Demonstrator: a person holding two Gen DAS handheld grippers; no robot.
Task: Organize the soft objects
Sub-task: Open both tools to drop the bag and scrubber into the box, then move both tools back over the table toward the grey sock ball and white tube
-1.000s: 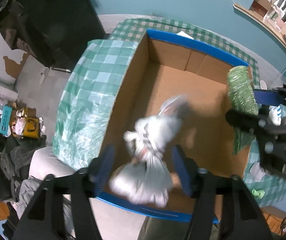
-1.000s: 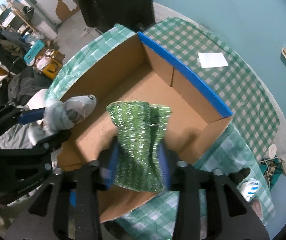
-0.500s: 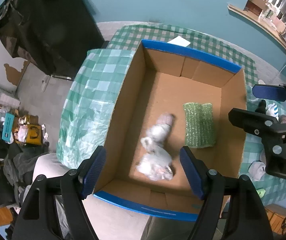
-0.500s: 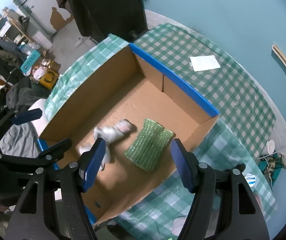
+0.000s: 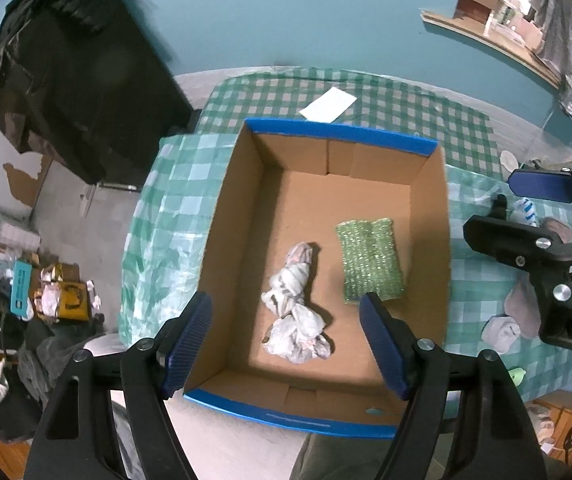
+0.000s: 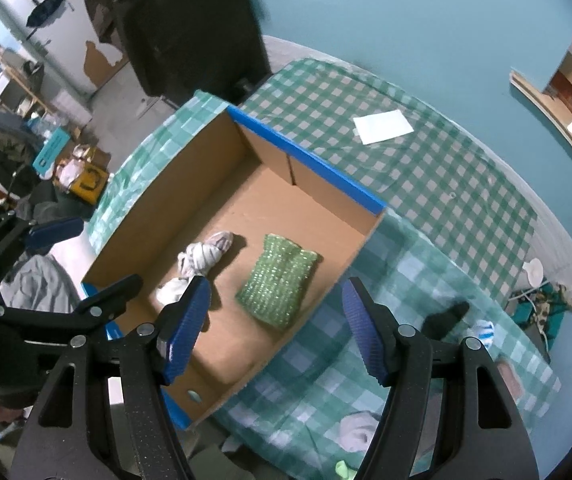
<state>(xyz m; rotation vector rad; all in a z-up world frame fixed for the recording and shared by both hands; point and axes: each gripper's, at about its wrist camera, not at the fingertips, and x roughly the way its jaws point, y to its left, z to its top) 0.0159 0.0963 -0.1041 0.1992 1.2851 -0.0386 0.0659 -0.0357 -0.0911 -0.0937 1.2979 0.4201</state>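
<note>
Right wrist view sets out what I judge the next move turns on: the soft things not yet boxed lie on the right tool's [image 6: 276, 330] side, outside the open brown cardboard box with blue-taped rims [image 6: 306, 156]. A crumpled pale grey-white cloth bundle [image 6: 360, 432] sits at about five o'clock from that tool's tips, on the green-and-white checked cloth over the bench [image 6: 438, 184]; a small blue-and-white striped sock-like piece [image 6: 484, 330] lies at about three o'clock, just beside a dark sock-like item [image 6: 446, 316]. Both tools hang above the box with jaws spread wide and nothing between them. By my reading the right tool is the nearer one for those pieces, since the left tool [image 5: 286, 344] hovers over the near end of the box, well apart from them. Inside, a twisted white-and-grey patterned rag [image 5: 296, 306] lies on the box floor with its long axis running near to far, and a flat rectangular green knitted cloth with a sparkly weave [image 5: 370, 266] lies just beside it at its three o'clock, not touching. A white paper sheet [image 5: 328, 105] rests beyond the far rim.
</note>
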